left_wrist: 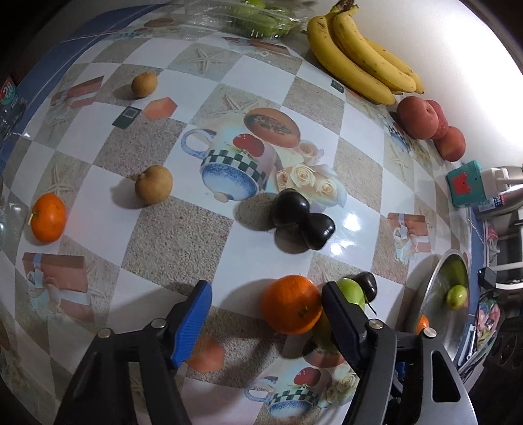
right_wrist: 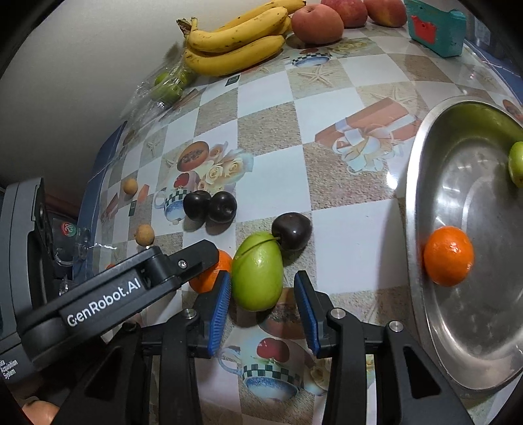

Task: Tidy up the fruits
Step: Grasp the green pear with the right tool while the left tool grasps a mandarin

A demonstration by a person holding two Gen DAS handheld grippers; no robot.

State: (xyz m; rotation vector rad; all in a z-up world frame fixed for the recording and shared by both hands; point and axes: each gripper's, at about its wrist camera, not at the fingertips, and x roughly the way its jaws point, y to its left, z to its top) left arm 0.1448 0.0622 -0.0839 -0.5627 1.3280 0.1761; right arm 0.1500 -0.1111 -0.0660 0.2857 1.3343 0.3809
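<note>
The table [left_wrist: 108, 225] is covered with a glossy checked cloth of white and sandy squares, printed with mugs, roses, starfish and gift boxes; a plain pale wall rises behind its far edge.

The left gripper [left_wrist: 266, 314] points steeply down at the cloth with its jaws apart. An orange [left_wrist: 291, 309] sits between them, against the right finger and well clear of the left pad, so nothing is clenched. Just past that right finger lie a green fruit [left_wrist: 351, 289] and a dark plum [left_wrist: 367, 284], touching each other. Ahead of the tool rest two more dark plums [left_wrist: 302, 219] side by side, farther ahead two brown round fruits [left_wrist: 153, 188], and to its left another orange [left_wrist: 48, 217].

The right gripper [right_wrist: 263, 309] also stands released: the green fruit [right_wrist: 258, 271] lies between its blue pads [right_wrist: 220, 309], close to the left one and apart from the right one. The left gripper's black finger crowds in from the left, just beside that pad, with the orange [right_wrist: 209, 273] half hidden behind it.

To the right of this tool is a steel bowl [right_wrist: 421, 183] holding an orange [right_wrist: 448, 255] and a small green fruit [right_wrist: 517, 163]. Far ahead by the wall are bananas [right_wrist: 235, 45], peaches [right_wrist: 317, 23], a teal box [right_wrist: 436, 27] and a clear packet of green fruit [right_wrist: 168, 85].
</note>
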